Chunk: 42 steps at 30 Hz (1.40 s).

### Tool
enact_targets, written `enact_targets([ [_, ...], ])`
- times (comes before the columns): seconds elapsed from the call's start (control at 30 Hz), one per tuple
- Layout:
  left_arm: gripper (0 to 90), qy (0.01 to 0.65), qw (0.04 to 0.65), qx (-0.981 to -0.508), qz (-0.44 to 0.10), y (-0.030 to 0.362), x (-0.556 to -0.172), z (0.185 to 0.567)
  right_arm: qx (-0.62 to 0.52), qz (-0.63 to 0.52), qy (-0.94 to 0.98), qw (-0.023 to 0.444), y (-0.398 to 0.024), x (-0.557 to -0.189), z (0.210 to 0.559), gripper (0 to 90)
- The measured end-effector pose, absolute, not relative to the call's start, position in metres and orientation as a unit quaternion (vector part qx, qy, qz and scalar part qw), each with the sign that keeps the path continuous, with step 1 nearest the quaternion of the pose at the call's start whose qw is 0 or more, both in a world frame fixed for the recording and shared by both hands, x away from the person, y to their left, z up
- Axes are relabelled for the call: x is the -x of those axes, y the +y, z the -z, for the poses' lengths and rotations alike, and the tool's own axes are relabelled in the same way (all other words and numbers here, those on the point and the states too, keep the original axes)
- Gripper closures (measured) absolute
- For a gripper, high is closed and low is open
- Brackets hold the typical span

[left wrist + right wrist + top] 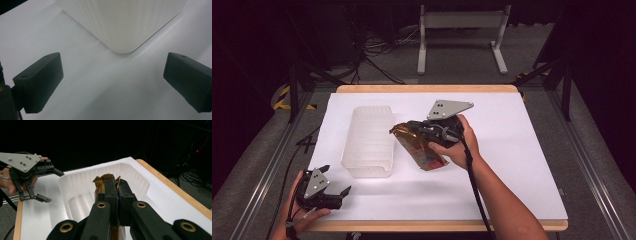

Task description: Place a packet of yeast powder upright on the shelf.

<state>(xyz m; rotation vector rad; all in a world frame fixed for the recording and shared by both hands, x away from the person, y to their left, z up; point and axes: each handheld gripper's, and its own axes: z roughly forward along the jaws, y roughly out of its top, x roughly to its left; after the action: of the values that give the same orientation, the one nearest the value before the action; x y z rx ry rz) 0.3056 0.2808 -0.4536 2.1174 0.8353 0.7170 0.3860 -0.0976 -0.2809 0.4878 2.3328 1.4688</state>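
carrying the gold pouch clamped in the right gripper jaws, keep it above the white bin rim before lowering; left gripper jaws wide, empty

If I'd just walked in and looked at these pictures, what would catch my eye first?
Probably the shiny brown-gold packet, pinched by its crumpled top in the right tongs and hanging over the middle of the white table. Just left of it stands an empty, ribbed white tub. At the near left corner the left tongs rest with jaws wide apart, holding nothing.
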Motion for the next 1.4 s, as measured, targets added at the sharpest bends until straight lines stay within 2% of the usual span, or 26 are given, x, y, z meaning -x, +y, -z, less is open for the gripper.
enact_targets([
  [0.6, 3.5, 0.326, 0.371, -0.823, -0.28, 0.281, -0.304, 0.454, -0.159, -0.529, 0.817, 0.164, -0.068, -0.39, 0.274, 87.8],
  [1.4, 3.5, 0.329, 0.381, -0.819, -0.276, 0.285, -0.301, 0.453, -0.136, -0.55, 0.809, 0.155, 0.002, -0.409, 0.266, 87.8],
])
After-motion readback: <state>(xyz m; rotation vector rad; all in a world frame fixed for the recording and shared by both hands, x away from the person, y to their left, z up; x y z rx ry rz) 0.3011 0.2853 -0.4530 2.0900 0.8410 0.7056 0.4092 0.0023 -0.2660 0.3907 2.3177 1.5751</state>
